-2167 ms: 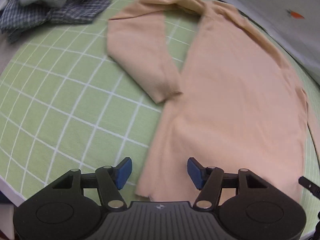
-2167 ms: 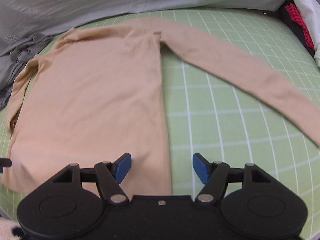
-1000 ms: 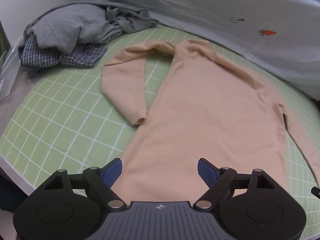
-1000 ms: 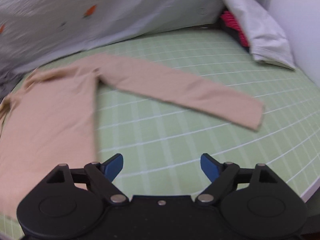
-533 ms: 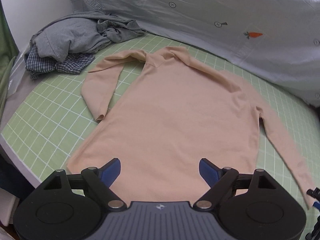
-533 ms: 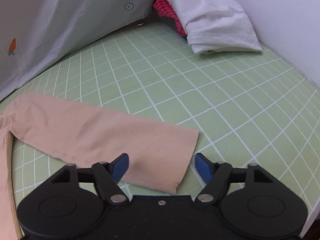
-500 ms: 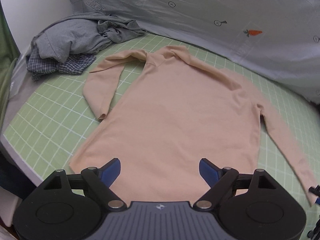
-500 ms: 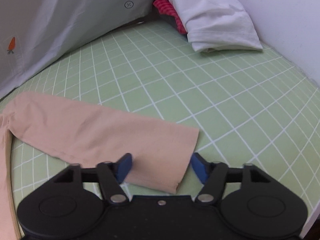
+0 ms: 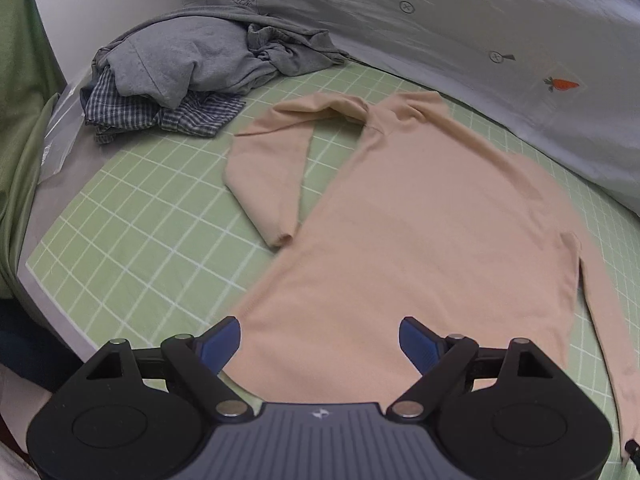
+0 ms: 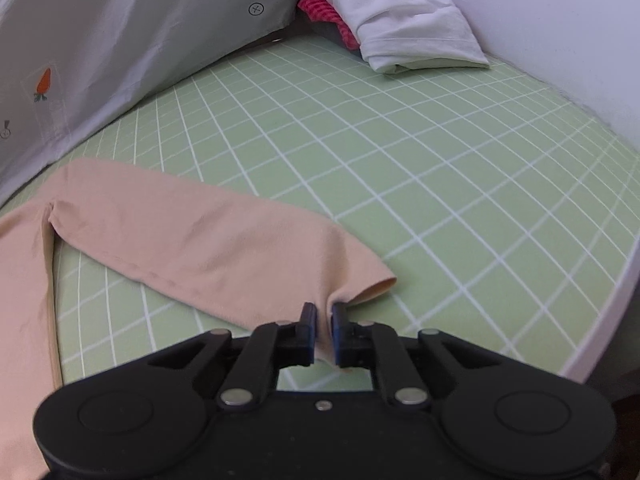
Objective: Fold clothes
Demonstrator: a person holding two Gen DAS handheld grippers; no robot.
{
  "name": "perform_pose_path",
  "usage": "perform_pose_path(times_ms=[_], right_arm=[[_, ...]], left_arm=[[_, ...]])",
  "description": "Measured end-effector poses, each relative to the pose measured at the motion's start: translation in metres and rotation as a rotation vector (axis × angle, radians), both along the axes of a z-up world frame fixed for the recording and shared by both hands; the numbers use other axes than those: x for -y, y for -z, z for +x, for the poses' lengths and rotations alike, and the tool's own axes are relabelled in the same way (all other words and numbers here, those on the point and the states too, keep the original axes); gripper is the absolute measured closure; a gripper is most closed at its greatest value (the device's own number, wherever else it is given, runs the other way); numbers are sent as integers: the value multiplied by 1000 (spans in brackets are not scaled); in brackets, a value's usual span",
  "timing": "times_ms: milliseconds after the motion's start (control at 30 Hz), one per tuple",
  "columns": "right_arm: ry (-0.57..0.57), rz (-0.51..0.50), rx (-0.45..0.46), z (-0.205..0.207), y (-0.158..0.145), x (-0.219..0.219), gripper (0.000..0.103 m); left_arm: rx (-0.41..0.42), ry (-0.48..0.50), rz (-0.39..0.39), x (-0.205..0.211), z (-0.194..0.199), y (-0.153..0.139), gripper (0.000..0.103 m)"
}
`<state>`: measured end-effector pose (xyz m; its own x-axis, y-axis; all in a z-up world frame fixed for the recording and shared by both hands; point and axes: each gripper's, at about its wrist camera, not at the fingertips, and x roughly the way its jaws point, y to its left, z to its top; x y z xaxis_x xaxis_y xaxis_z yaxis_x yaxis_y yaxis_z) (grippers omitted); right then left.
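Right gripper (image 10: 323,312): jaws have just been closing, now pinched on the cuff of the peach long-sleeved knit top (image 9: 420,240), fabric bunched between the pads. Left gripper (image 9: 320,336): jaws wide, nothing between the pads, hovering over the top's hem. Top lies flat on the green grid-lined mat (image 10: 400,152); one sleeve is folded back near the collar, the other stretches toward the right gripper. Hem partly hidden behind the left gripper body. Right edge of the far sleeve is blurred. Two clothing piles: grey and checked garments (image 9: 180,76), white and pink-red ones (image 10: 392,20). One grey carrot-print sheet (image 9: 480,20) behind.
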<state>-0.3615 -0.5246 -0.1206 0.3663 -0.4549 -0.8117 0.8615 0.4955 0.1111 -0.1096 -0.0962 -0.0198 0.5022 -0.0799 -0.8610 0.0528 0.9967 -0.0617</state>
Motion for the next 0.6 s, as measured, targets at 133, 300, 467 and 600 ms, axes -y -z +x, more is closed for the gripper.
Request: perform_pose_path(times_ms=[133,300,467,600], right_arm=[[60,3,-51,7,-6,-25,71],[126,-79,-72,24,-28,-71,15],[84,-110,-93,54,-38,-111,12],[30,-82,-72,83,-38,-141,10]], left_arm=[[-23,-7,-18,-34,30,9,16],[-67,-4,-38,-67,70,24,16],[-111,25,-52,-85,115,44,16],[-101,63,-45,-96,150,48,16]])
